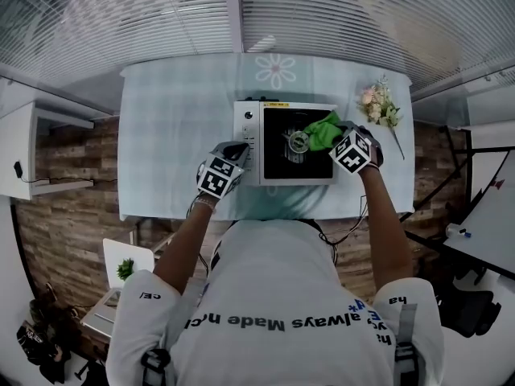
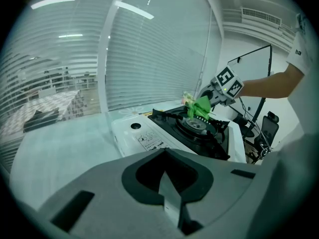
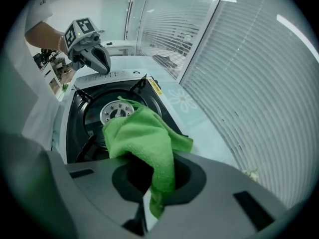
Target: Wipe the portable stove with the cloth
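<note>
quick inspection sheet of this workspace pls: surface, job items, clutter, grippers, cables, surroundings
surface: table under a pale checked cover, mostly bare
job's things: portable stove at centre; green cloth lying by the burner
clutter: flower bunch right of the stove
grippers: left gripper shut, empty, at the stove's left side; right gripper shut on the cloth
cables: thin cable at the table's front edge
surroundings: window blinds, wood floor

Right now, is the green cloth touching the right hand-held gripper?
Touching. The right gripper view shows the green cloth pinched between the jaws of the right hand-held gripper.
</note>
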`<state>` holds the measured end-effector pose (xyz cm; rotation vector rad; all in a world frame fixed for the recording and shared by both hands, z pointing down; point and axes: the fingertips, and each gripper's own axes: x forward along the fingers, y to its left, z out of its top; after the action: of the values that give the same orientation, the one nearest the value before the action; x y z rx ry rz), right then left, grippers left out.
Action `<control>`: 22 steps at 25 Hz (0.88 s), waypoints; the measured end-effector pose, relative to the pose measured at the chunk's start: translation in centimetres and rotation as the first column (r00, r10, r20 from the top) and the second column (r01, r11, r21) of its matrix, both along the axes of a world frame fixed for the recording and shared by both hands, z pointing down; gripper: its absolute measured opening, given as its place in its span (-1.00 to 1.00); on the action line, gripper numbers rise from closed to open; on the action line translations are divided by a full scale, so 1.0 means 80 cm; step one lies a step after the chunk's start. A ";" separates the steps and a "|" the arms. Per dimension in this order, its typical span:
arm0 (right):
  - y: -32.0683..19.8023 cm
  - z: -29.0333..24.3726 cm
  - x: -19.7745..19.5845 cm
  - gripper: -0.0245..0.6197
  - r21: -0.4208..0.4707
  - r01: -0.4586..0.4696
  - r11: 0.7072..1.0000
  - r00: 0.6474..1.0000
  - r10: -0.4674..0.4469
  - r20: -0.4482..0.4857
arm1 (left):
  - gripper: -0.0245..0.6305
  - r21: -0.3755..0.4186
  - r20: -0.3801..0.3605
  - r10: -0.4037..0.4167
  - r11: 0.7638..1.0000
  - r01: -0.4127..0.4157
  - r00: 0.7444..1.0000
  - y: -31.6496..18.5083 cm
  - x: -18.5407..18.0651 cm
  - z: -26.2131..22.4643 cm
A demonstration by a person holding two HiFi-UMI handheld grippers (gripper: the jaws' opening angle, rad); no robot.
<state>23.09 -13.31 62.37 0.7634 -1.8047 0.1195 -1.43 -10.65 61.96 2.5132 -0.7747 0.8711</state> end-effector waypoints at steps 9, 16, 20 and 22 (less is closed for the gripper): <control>-0.014 -0.002 -0.004 -0.84 0.023 -0.019 1.000 1.000 0.019 0.000 | -0.89 -0.002 0.002 0.010 1.000 -0.010 1.000 0.000 0.000 0.000; -0.009 -0.024 0.001 -0.84 0.118 -0.023 0.993 1.000 0.022 0.007 | -0.89 -0.006 0.003 0.010 1.000 -0.010 1.000 0.001 0.001 0.001; -0.027 -0.064 0.004 -0.84 0.197 -0.042 0.979 0.999 0.039 0.020 | -0.89 -0.005 0.001 0.009 1.000 -0.009 1.000 -0.001 0.000 0.001; -0.040 -0.079 0.004 -0.84 0.229 -0.041 0.973 0.999 0.040 0.008 | -0.89 -0.006 0.000 0.009 1.000 -0.009 1.000 -0.001 0.000 0.000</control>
<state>23.39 -16.53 56.04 0.9633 -1.8266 -0.0621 -1.40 -10.71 61.98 2.5139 -0.7604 0.8751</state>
